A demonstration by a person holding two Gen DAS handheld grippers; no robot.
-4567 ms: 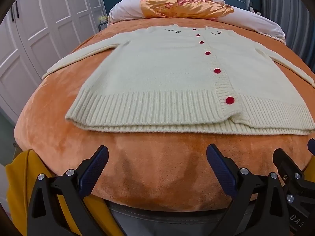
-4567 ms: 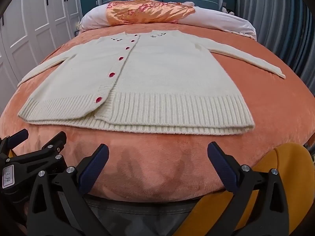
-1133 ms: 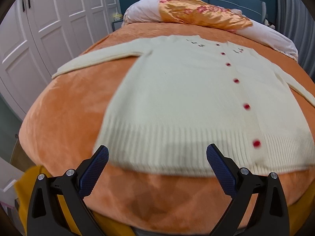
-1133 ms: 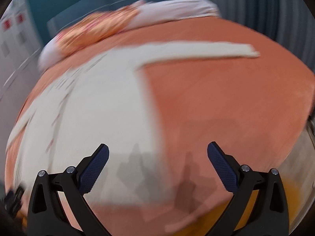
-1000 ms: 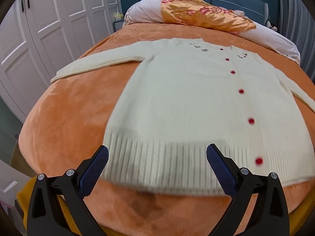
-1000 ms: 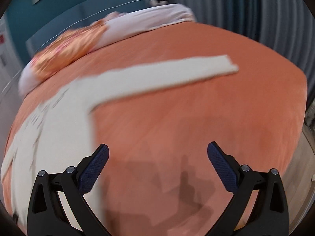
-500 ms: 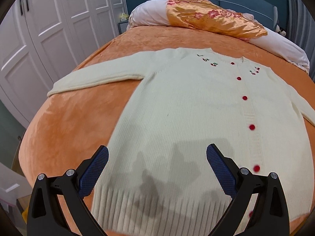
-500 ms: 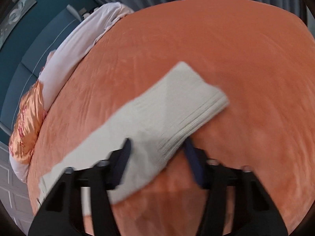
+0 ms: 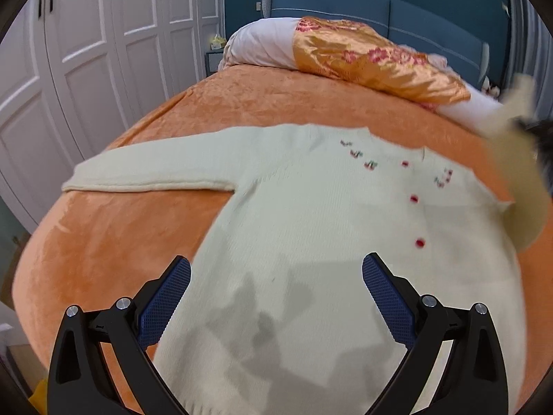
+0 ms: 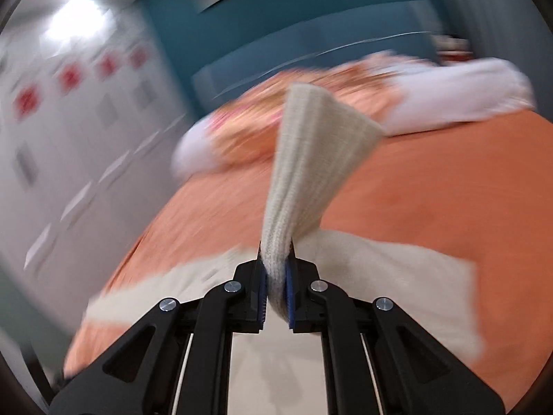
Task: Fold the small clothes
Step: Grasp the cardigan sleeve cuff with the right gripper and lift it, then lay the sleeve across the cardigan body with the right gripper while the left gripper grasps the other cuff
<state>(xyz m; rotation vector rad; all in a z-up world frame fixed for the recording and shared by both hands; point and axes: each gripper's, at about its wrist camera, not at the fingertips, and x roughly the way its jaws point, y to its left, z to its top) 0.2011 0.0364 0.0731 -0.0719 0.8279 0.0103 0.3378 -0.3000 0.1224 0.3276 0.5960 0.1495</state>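
A cream knit cardigan (image 9: 311, 214) with red buttons lies flat, front up, on the orange bed. Its left sleeve (image 9: 148, 169) stretches out to the left. My left gripper (image 9: 276, 287) is open and empty, hovering over the cardigan's lower body. My right gripper (image 10: 275, 283) is shut on the ribbed cuff of the right sleeve (image 10: 311, 159) and holds it up off the bed. The raised sleeve shows blurred in the left wrist view (image 9: 518, 173), at the far right edge. The rest of the cardigan (image 10: 380, 269) lies below the right gripper.
The orange velvet bedspread (image 9: 114, 242) curves down at the left edge. A white pillow with an orange floral cover (image 9: 363, 55) lies at the blue headboard. White wardrobe doors (image 9: 86, 52) stand along the left side.
My right gripper closed on the right sleeve's cuff and lifted it, swinging toward the cardigan body. My left gripper moved forward over the cardigan's hem, staying open.
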